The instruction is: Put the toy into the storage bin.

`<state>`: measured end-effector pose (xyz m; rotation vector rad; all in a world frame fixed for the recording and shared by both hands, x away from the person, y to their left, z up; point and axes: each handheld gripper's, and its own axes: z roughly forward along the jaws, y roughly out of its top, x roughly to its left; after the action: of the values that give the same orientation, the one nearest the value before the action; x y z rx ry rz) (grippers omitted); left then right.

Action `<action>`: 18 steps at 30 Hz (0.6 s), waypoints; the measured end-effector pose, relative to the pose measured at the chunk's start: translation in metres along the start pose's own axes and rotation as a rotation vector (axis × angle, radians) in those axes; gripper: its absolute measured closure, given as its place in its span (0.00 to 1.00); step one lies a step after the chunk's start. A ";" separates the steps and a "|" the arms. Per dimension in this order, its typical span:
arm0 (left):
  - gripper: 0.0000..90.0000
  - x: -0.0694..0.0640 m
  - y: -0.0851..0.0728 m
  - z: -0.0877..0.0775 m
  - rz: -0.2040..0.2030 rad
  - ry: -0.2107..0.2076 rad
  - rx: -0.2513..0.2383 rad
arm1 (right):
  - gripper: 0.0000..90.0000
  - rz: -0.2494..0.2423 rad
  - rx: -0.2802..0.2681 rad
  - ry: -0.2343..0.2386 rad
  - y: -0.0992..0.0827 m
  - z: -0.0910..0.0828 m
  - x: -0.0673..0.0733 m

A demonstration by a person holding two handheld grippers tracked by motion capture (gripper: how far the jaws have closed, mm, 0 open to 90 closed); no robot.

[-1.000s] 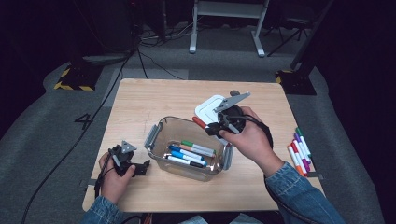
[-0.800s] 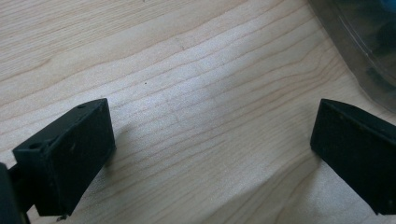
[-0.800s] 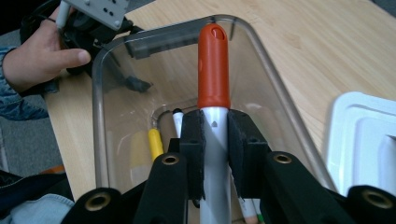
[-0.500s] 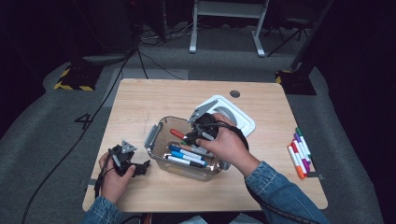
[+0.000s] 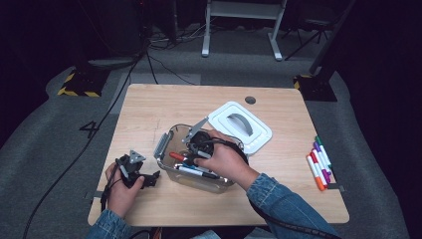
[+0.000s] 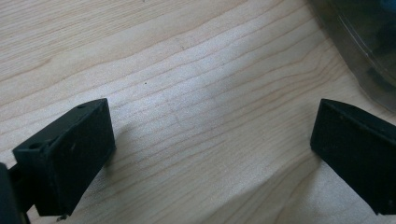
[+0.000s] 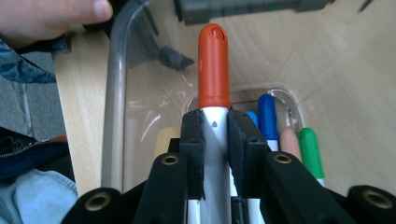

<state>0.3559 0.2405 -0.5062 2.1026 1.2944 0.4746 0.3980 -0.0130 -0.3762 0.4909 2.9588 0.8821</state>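
Right tongs moved from lid down into clear bin, clamped on red-capped white marker. Bin at desk centre holds blue, green markers. Left tongs wide open, empty, at 8 o'clock.

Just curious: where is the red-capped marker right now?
The red-capped marker is clamped in the right tongs, inside the clear box at the table's middle, above the other markers.

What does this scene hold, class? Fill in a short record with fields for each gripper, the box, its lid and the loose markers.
right gripper: shut on red-capped white marker, over the box
left gripper: open, resting on the wooden table
clear plastic box: open, markers inside
white lid with grey handle: on the table behind the box
loose markers: at the table's right edge
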 end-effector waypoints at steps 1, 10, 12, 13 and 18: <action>0.00 0.000 0.000 0.000 0.000 0.000 0.000 | 0.86 0.002 0.013 0.008 -0.001 0.006 0.000; 0.00 0.000 0.000 0.000 0.000 0.000 0.000 | 0.86 -0.013 0.072 0.032 -0.006 0.026 0.000; 0.00 0.000 0.000 0.000 0.000 0.000 0.001 | 0.86 -0.014 0.084 0.037 -0.008 0.030 -0.001; 0.00 0.000 0.000 0.000 0.000 0.000 0.000 | 0.86 -0.023 0.091 0.042 -0.009 0.035 -0.001; 0.00 0.000 0.000 0.000 0.000 0.000 0.000 | 0.86 -0.025 0.128 0.059 -0.012 0.042 -0.002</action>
<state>0.3559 0.2405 -0.5062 2.1026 1.2946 0.4745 0.4005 -0.0005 -0.4180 0.4381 3.0820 0.7206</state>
